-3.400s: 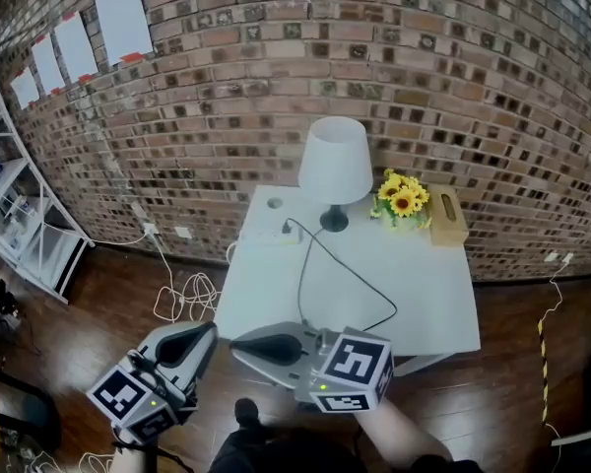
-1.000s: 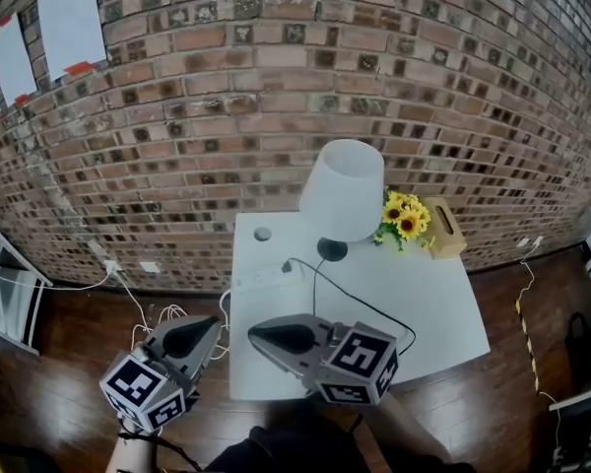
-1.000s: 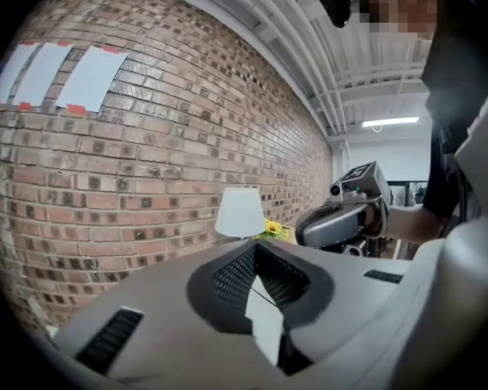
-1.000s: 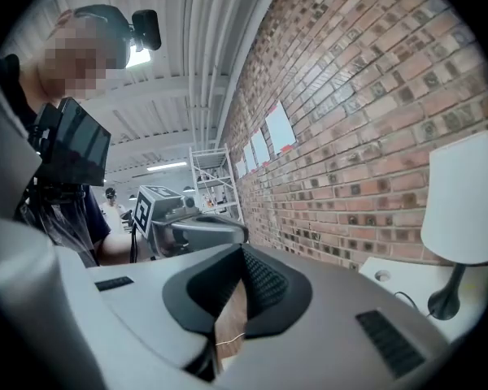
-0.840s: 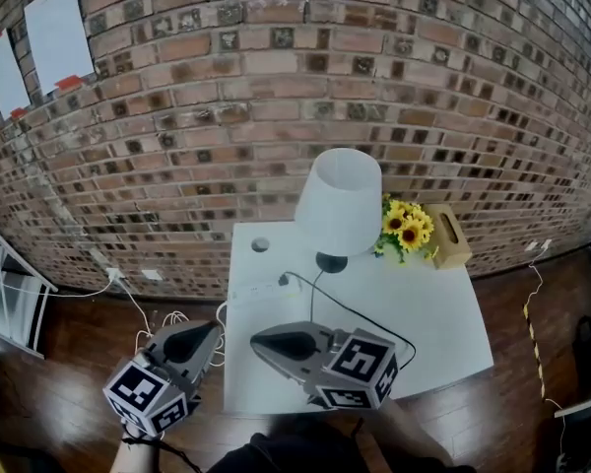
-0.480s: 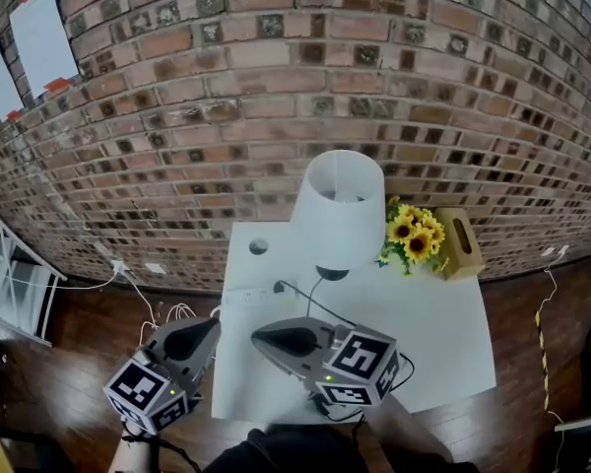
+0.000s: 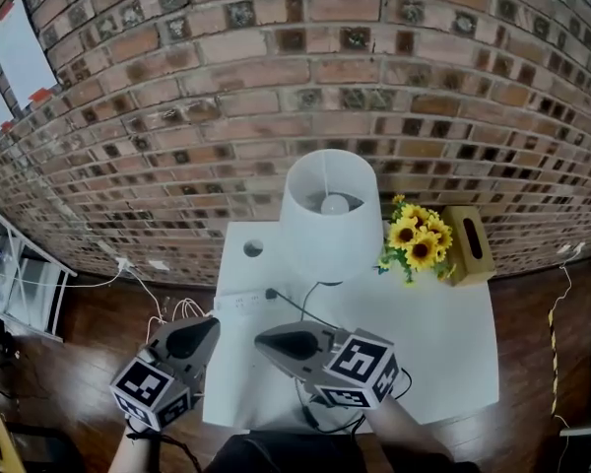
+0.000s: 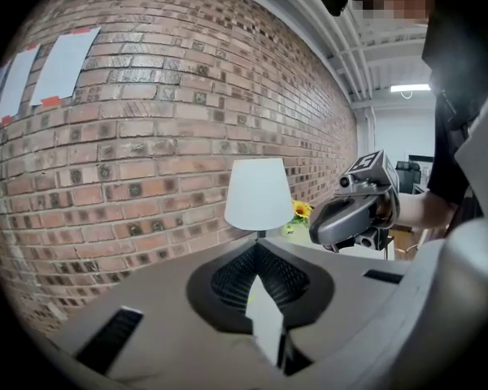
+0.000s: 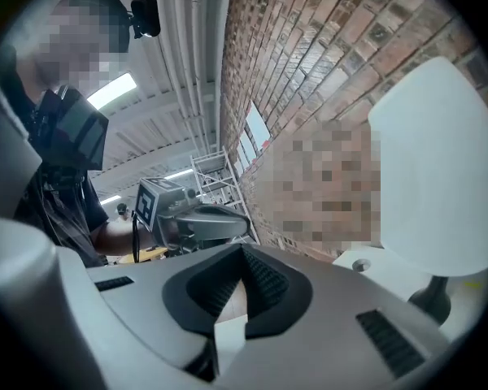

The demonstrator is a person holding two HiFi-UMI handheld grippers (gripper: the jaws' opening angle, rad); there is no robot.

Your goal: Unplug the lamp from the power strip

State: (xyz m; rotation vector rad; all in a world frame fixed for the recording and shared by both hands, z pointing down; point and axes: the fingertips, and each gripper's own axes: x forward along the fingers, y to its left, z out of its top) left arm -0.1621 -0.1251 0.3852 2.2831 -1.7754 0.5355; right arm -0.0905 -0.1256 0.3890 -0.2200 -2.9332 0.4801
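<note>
Altogether the count is one lamp (image 7: 330,215), one power strip (image 7: 238,304), one black plug (image 7: 272,293), one black cord (image 7: 306,315), one bunch of sunflowers (image 7: 419,244), one wooden tissue box (image 7: 470,245) and two grippers. The lamp stands upright at the back of a white table (image 7: 443,333), its white shade open to the head view so the bulb shows. Just in front and left of the lamp lies the power strip, flat, with its long axis running along the table's left front part, one end toward the lamp. The plug sits in that lamp-side end, and the cord leaves it toward the table's front edge. Right of the lamp are the sunflowers, then the tissue box. In front of the lamp, the left gripper (image 7: 213,322) hangs off the table's left edge and the right gripper (image 7: 259,337) over its front. Each has its jaws pressed together with nothing between them. Behind the lamp rises a brick wall (image 7: 177,116); below is a dark wooden floor (image 7: 89,343) with white cables (image 7: 172,308).
</note>
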